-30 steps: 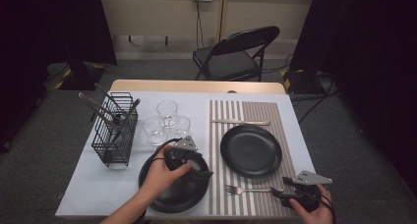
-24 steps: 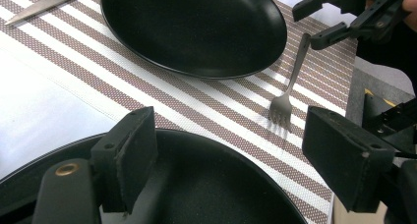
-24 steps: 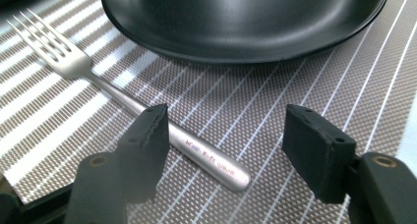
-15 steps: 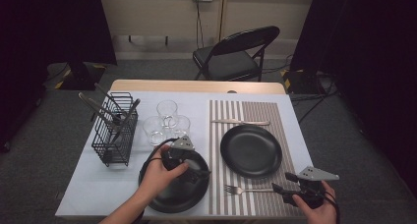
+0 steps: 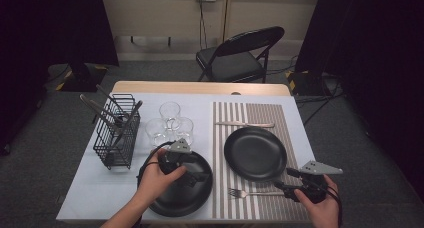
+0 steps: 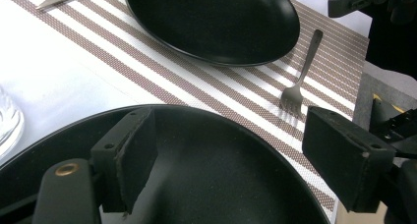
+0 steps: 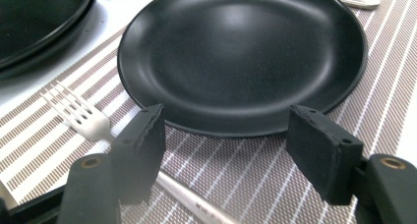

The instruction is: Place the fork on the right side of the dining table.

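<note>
- Table setting, partly done: plate (image 5: 255, 153) sits on the striped mat (image 5: 250, 113), knife (image 5: 245, 124) beyond it, fork (image 5: 250, 192) laid on the mat at the plate's near edge.
- Right gripper (image 5: 292, 180) over the fork handle, jaws apart and just been opening; nothing clamped, fork looks released.
- Left gripper (image 5: 200, 177) jaws apart above the second plate (image 5: 180, 208), not gripping.
- Left to do, likely: glasses (image 5: 170, 123), second plate, utensils in the rack (image 5: 117, 138).
</note>
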Action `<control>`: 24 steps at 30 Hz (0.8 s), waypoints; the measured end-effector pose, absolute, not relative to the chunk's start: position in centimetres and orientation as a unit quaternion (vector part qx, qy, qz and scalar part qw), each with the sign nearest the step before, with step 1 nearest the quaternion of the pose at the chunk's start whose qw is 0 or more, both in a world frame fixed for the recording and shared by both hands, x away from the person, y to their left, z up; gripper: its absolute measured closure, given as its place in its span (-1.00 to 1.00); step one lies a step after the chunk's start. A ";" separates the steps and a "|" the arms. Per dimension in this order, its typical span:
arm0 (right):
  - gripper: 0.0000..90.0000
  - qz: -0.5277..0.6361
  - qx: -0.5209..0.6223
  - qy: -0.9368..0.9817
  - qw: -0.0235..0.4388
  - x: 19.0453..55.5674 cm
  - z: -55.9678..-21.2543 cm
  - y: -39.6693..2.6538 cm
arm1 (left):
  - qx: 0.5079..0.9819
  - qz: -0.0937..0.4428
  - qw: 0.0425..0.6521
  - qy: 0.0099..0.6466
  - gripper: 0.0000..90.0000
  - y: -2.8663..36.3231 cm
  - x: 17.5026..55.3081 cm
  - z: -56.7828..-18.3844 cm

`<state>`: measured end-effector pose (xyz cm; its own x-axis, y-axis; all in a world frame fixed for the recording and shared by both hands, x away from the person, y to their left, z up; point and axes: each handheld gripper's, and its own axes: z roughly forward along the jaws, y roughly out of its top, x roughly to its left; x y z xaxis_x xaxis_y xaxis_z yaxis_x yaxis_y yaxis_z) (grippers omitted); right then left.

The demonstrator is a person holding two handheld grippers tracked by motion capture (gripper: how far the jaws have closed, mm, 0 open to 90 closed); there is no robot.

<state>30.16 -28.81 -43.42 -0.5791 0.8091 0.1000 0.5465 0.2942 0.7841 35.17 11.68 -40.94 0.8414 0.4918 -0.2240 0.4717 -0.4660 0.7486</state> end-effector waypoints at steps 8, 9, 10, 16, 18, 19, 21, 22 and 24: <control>-0.33 0.412 0.425 0.791 0.153 31.2 -43.0 -27.9 | 0.853 0.014 0.433 0.290 -0.54 12.5 35.0 -41.1; -0.33 0.411 0.426 0.792 0.150 31.5 -42.9 -27.7 | 0.855 0.015 0.428 0.292 -0.54 12.6 35.0 -41.1; -0.34 0.409 0.426 0.793 0.148 31.6 -42.9 -27.6 | 0.855 0.015 0.429 0.293 -0.54 12.7 35.0 -41.2; -0.35 0.409 0.423 0.796 0.144 32.2 -42.7 -27.1 | 0.854 0.017 0.427 0.299 -0.54 13.0 34.9 -41.3; -0.37 0.411 0.422 0.796 0.144 32.5 -42.6 -26.9 | 0.853 0.014 0.429 0.297 -0.54 13.1 34.8 -41.4; -0.37 0.411 0.421 0.796 0.144 32.6 -42.6 -26.8 | 0.854 0.015 0.426 0.299 -0.54 13.2 34.8 -41.3; -0.37 0.410 0.420 0.797 0.143 32.8 -42.4 -26.6 | 0.854 0.014 0.425 0.301 -0.54 13.3 34.8 -41.4; -0.37 0.409 0.417 0.799 0.143 32.9 -42.3 -26.5 | 0.855 0.015 0.423 0.301 -0.54 13.3 34.8 -41.5; -0.38 0.408 0.412 0.802 0.143 33.1 -42.1 -26.3 | 0.854 0.015 0.422 0.302 -0.54 13.5 34.7 -41.5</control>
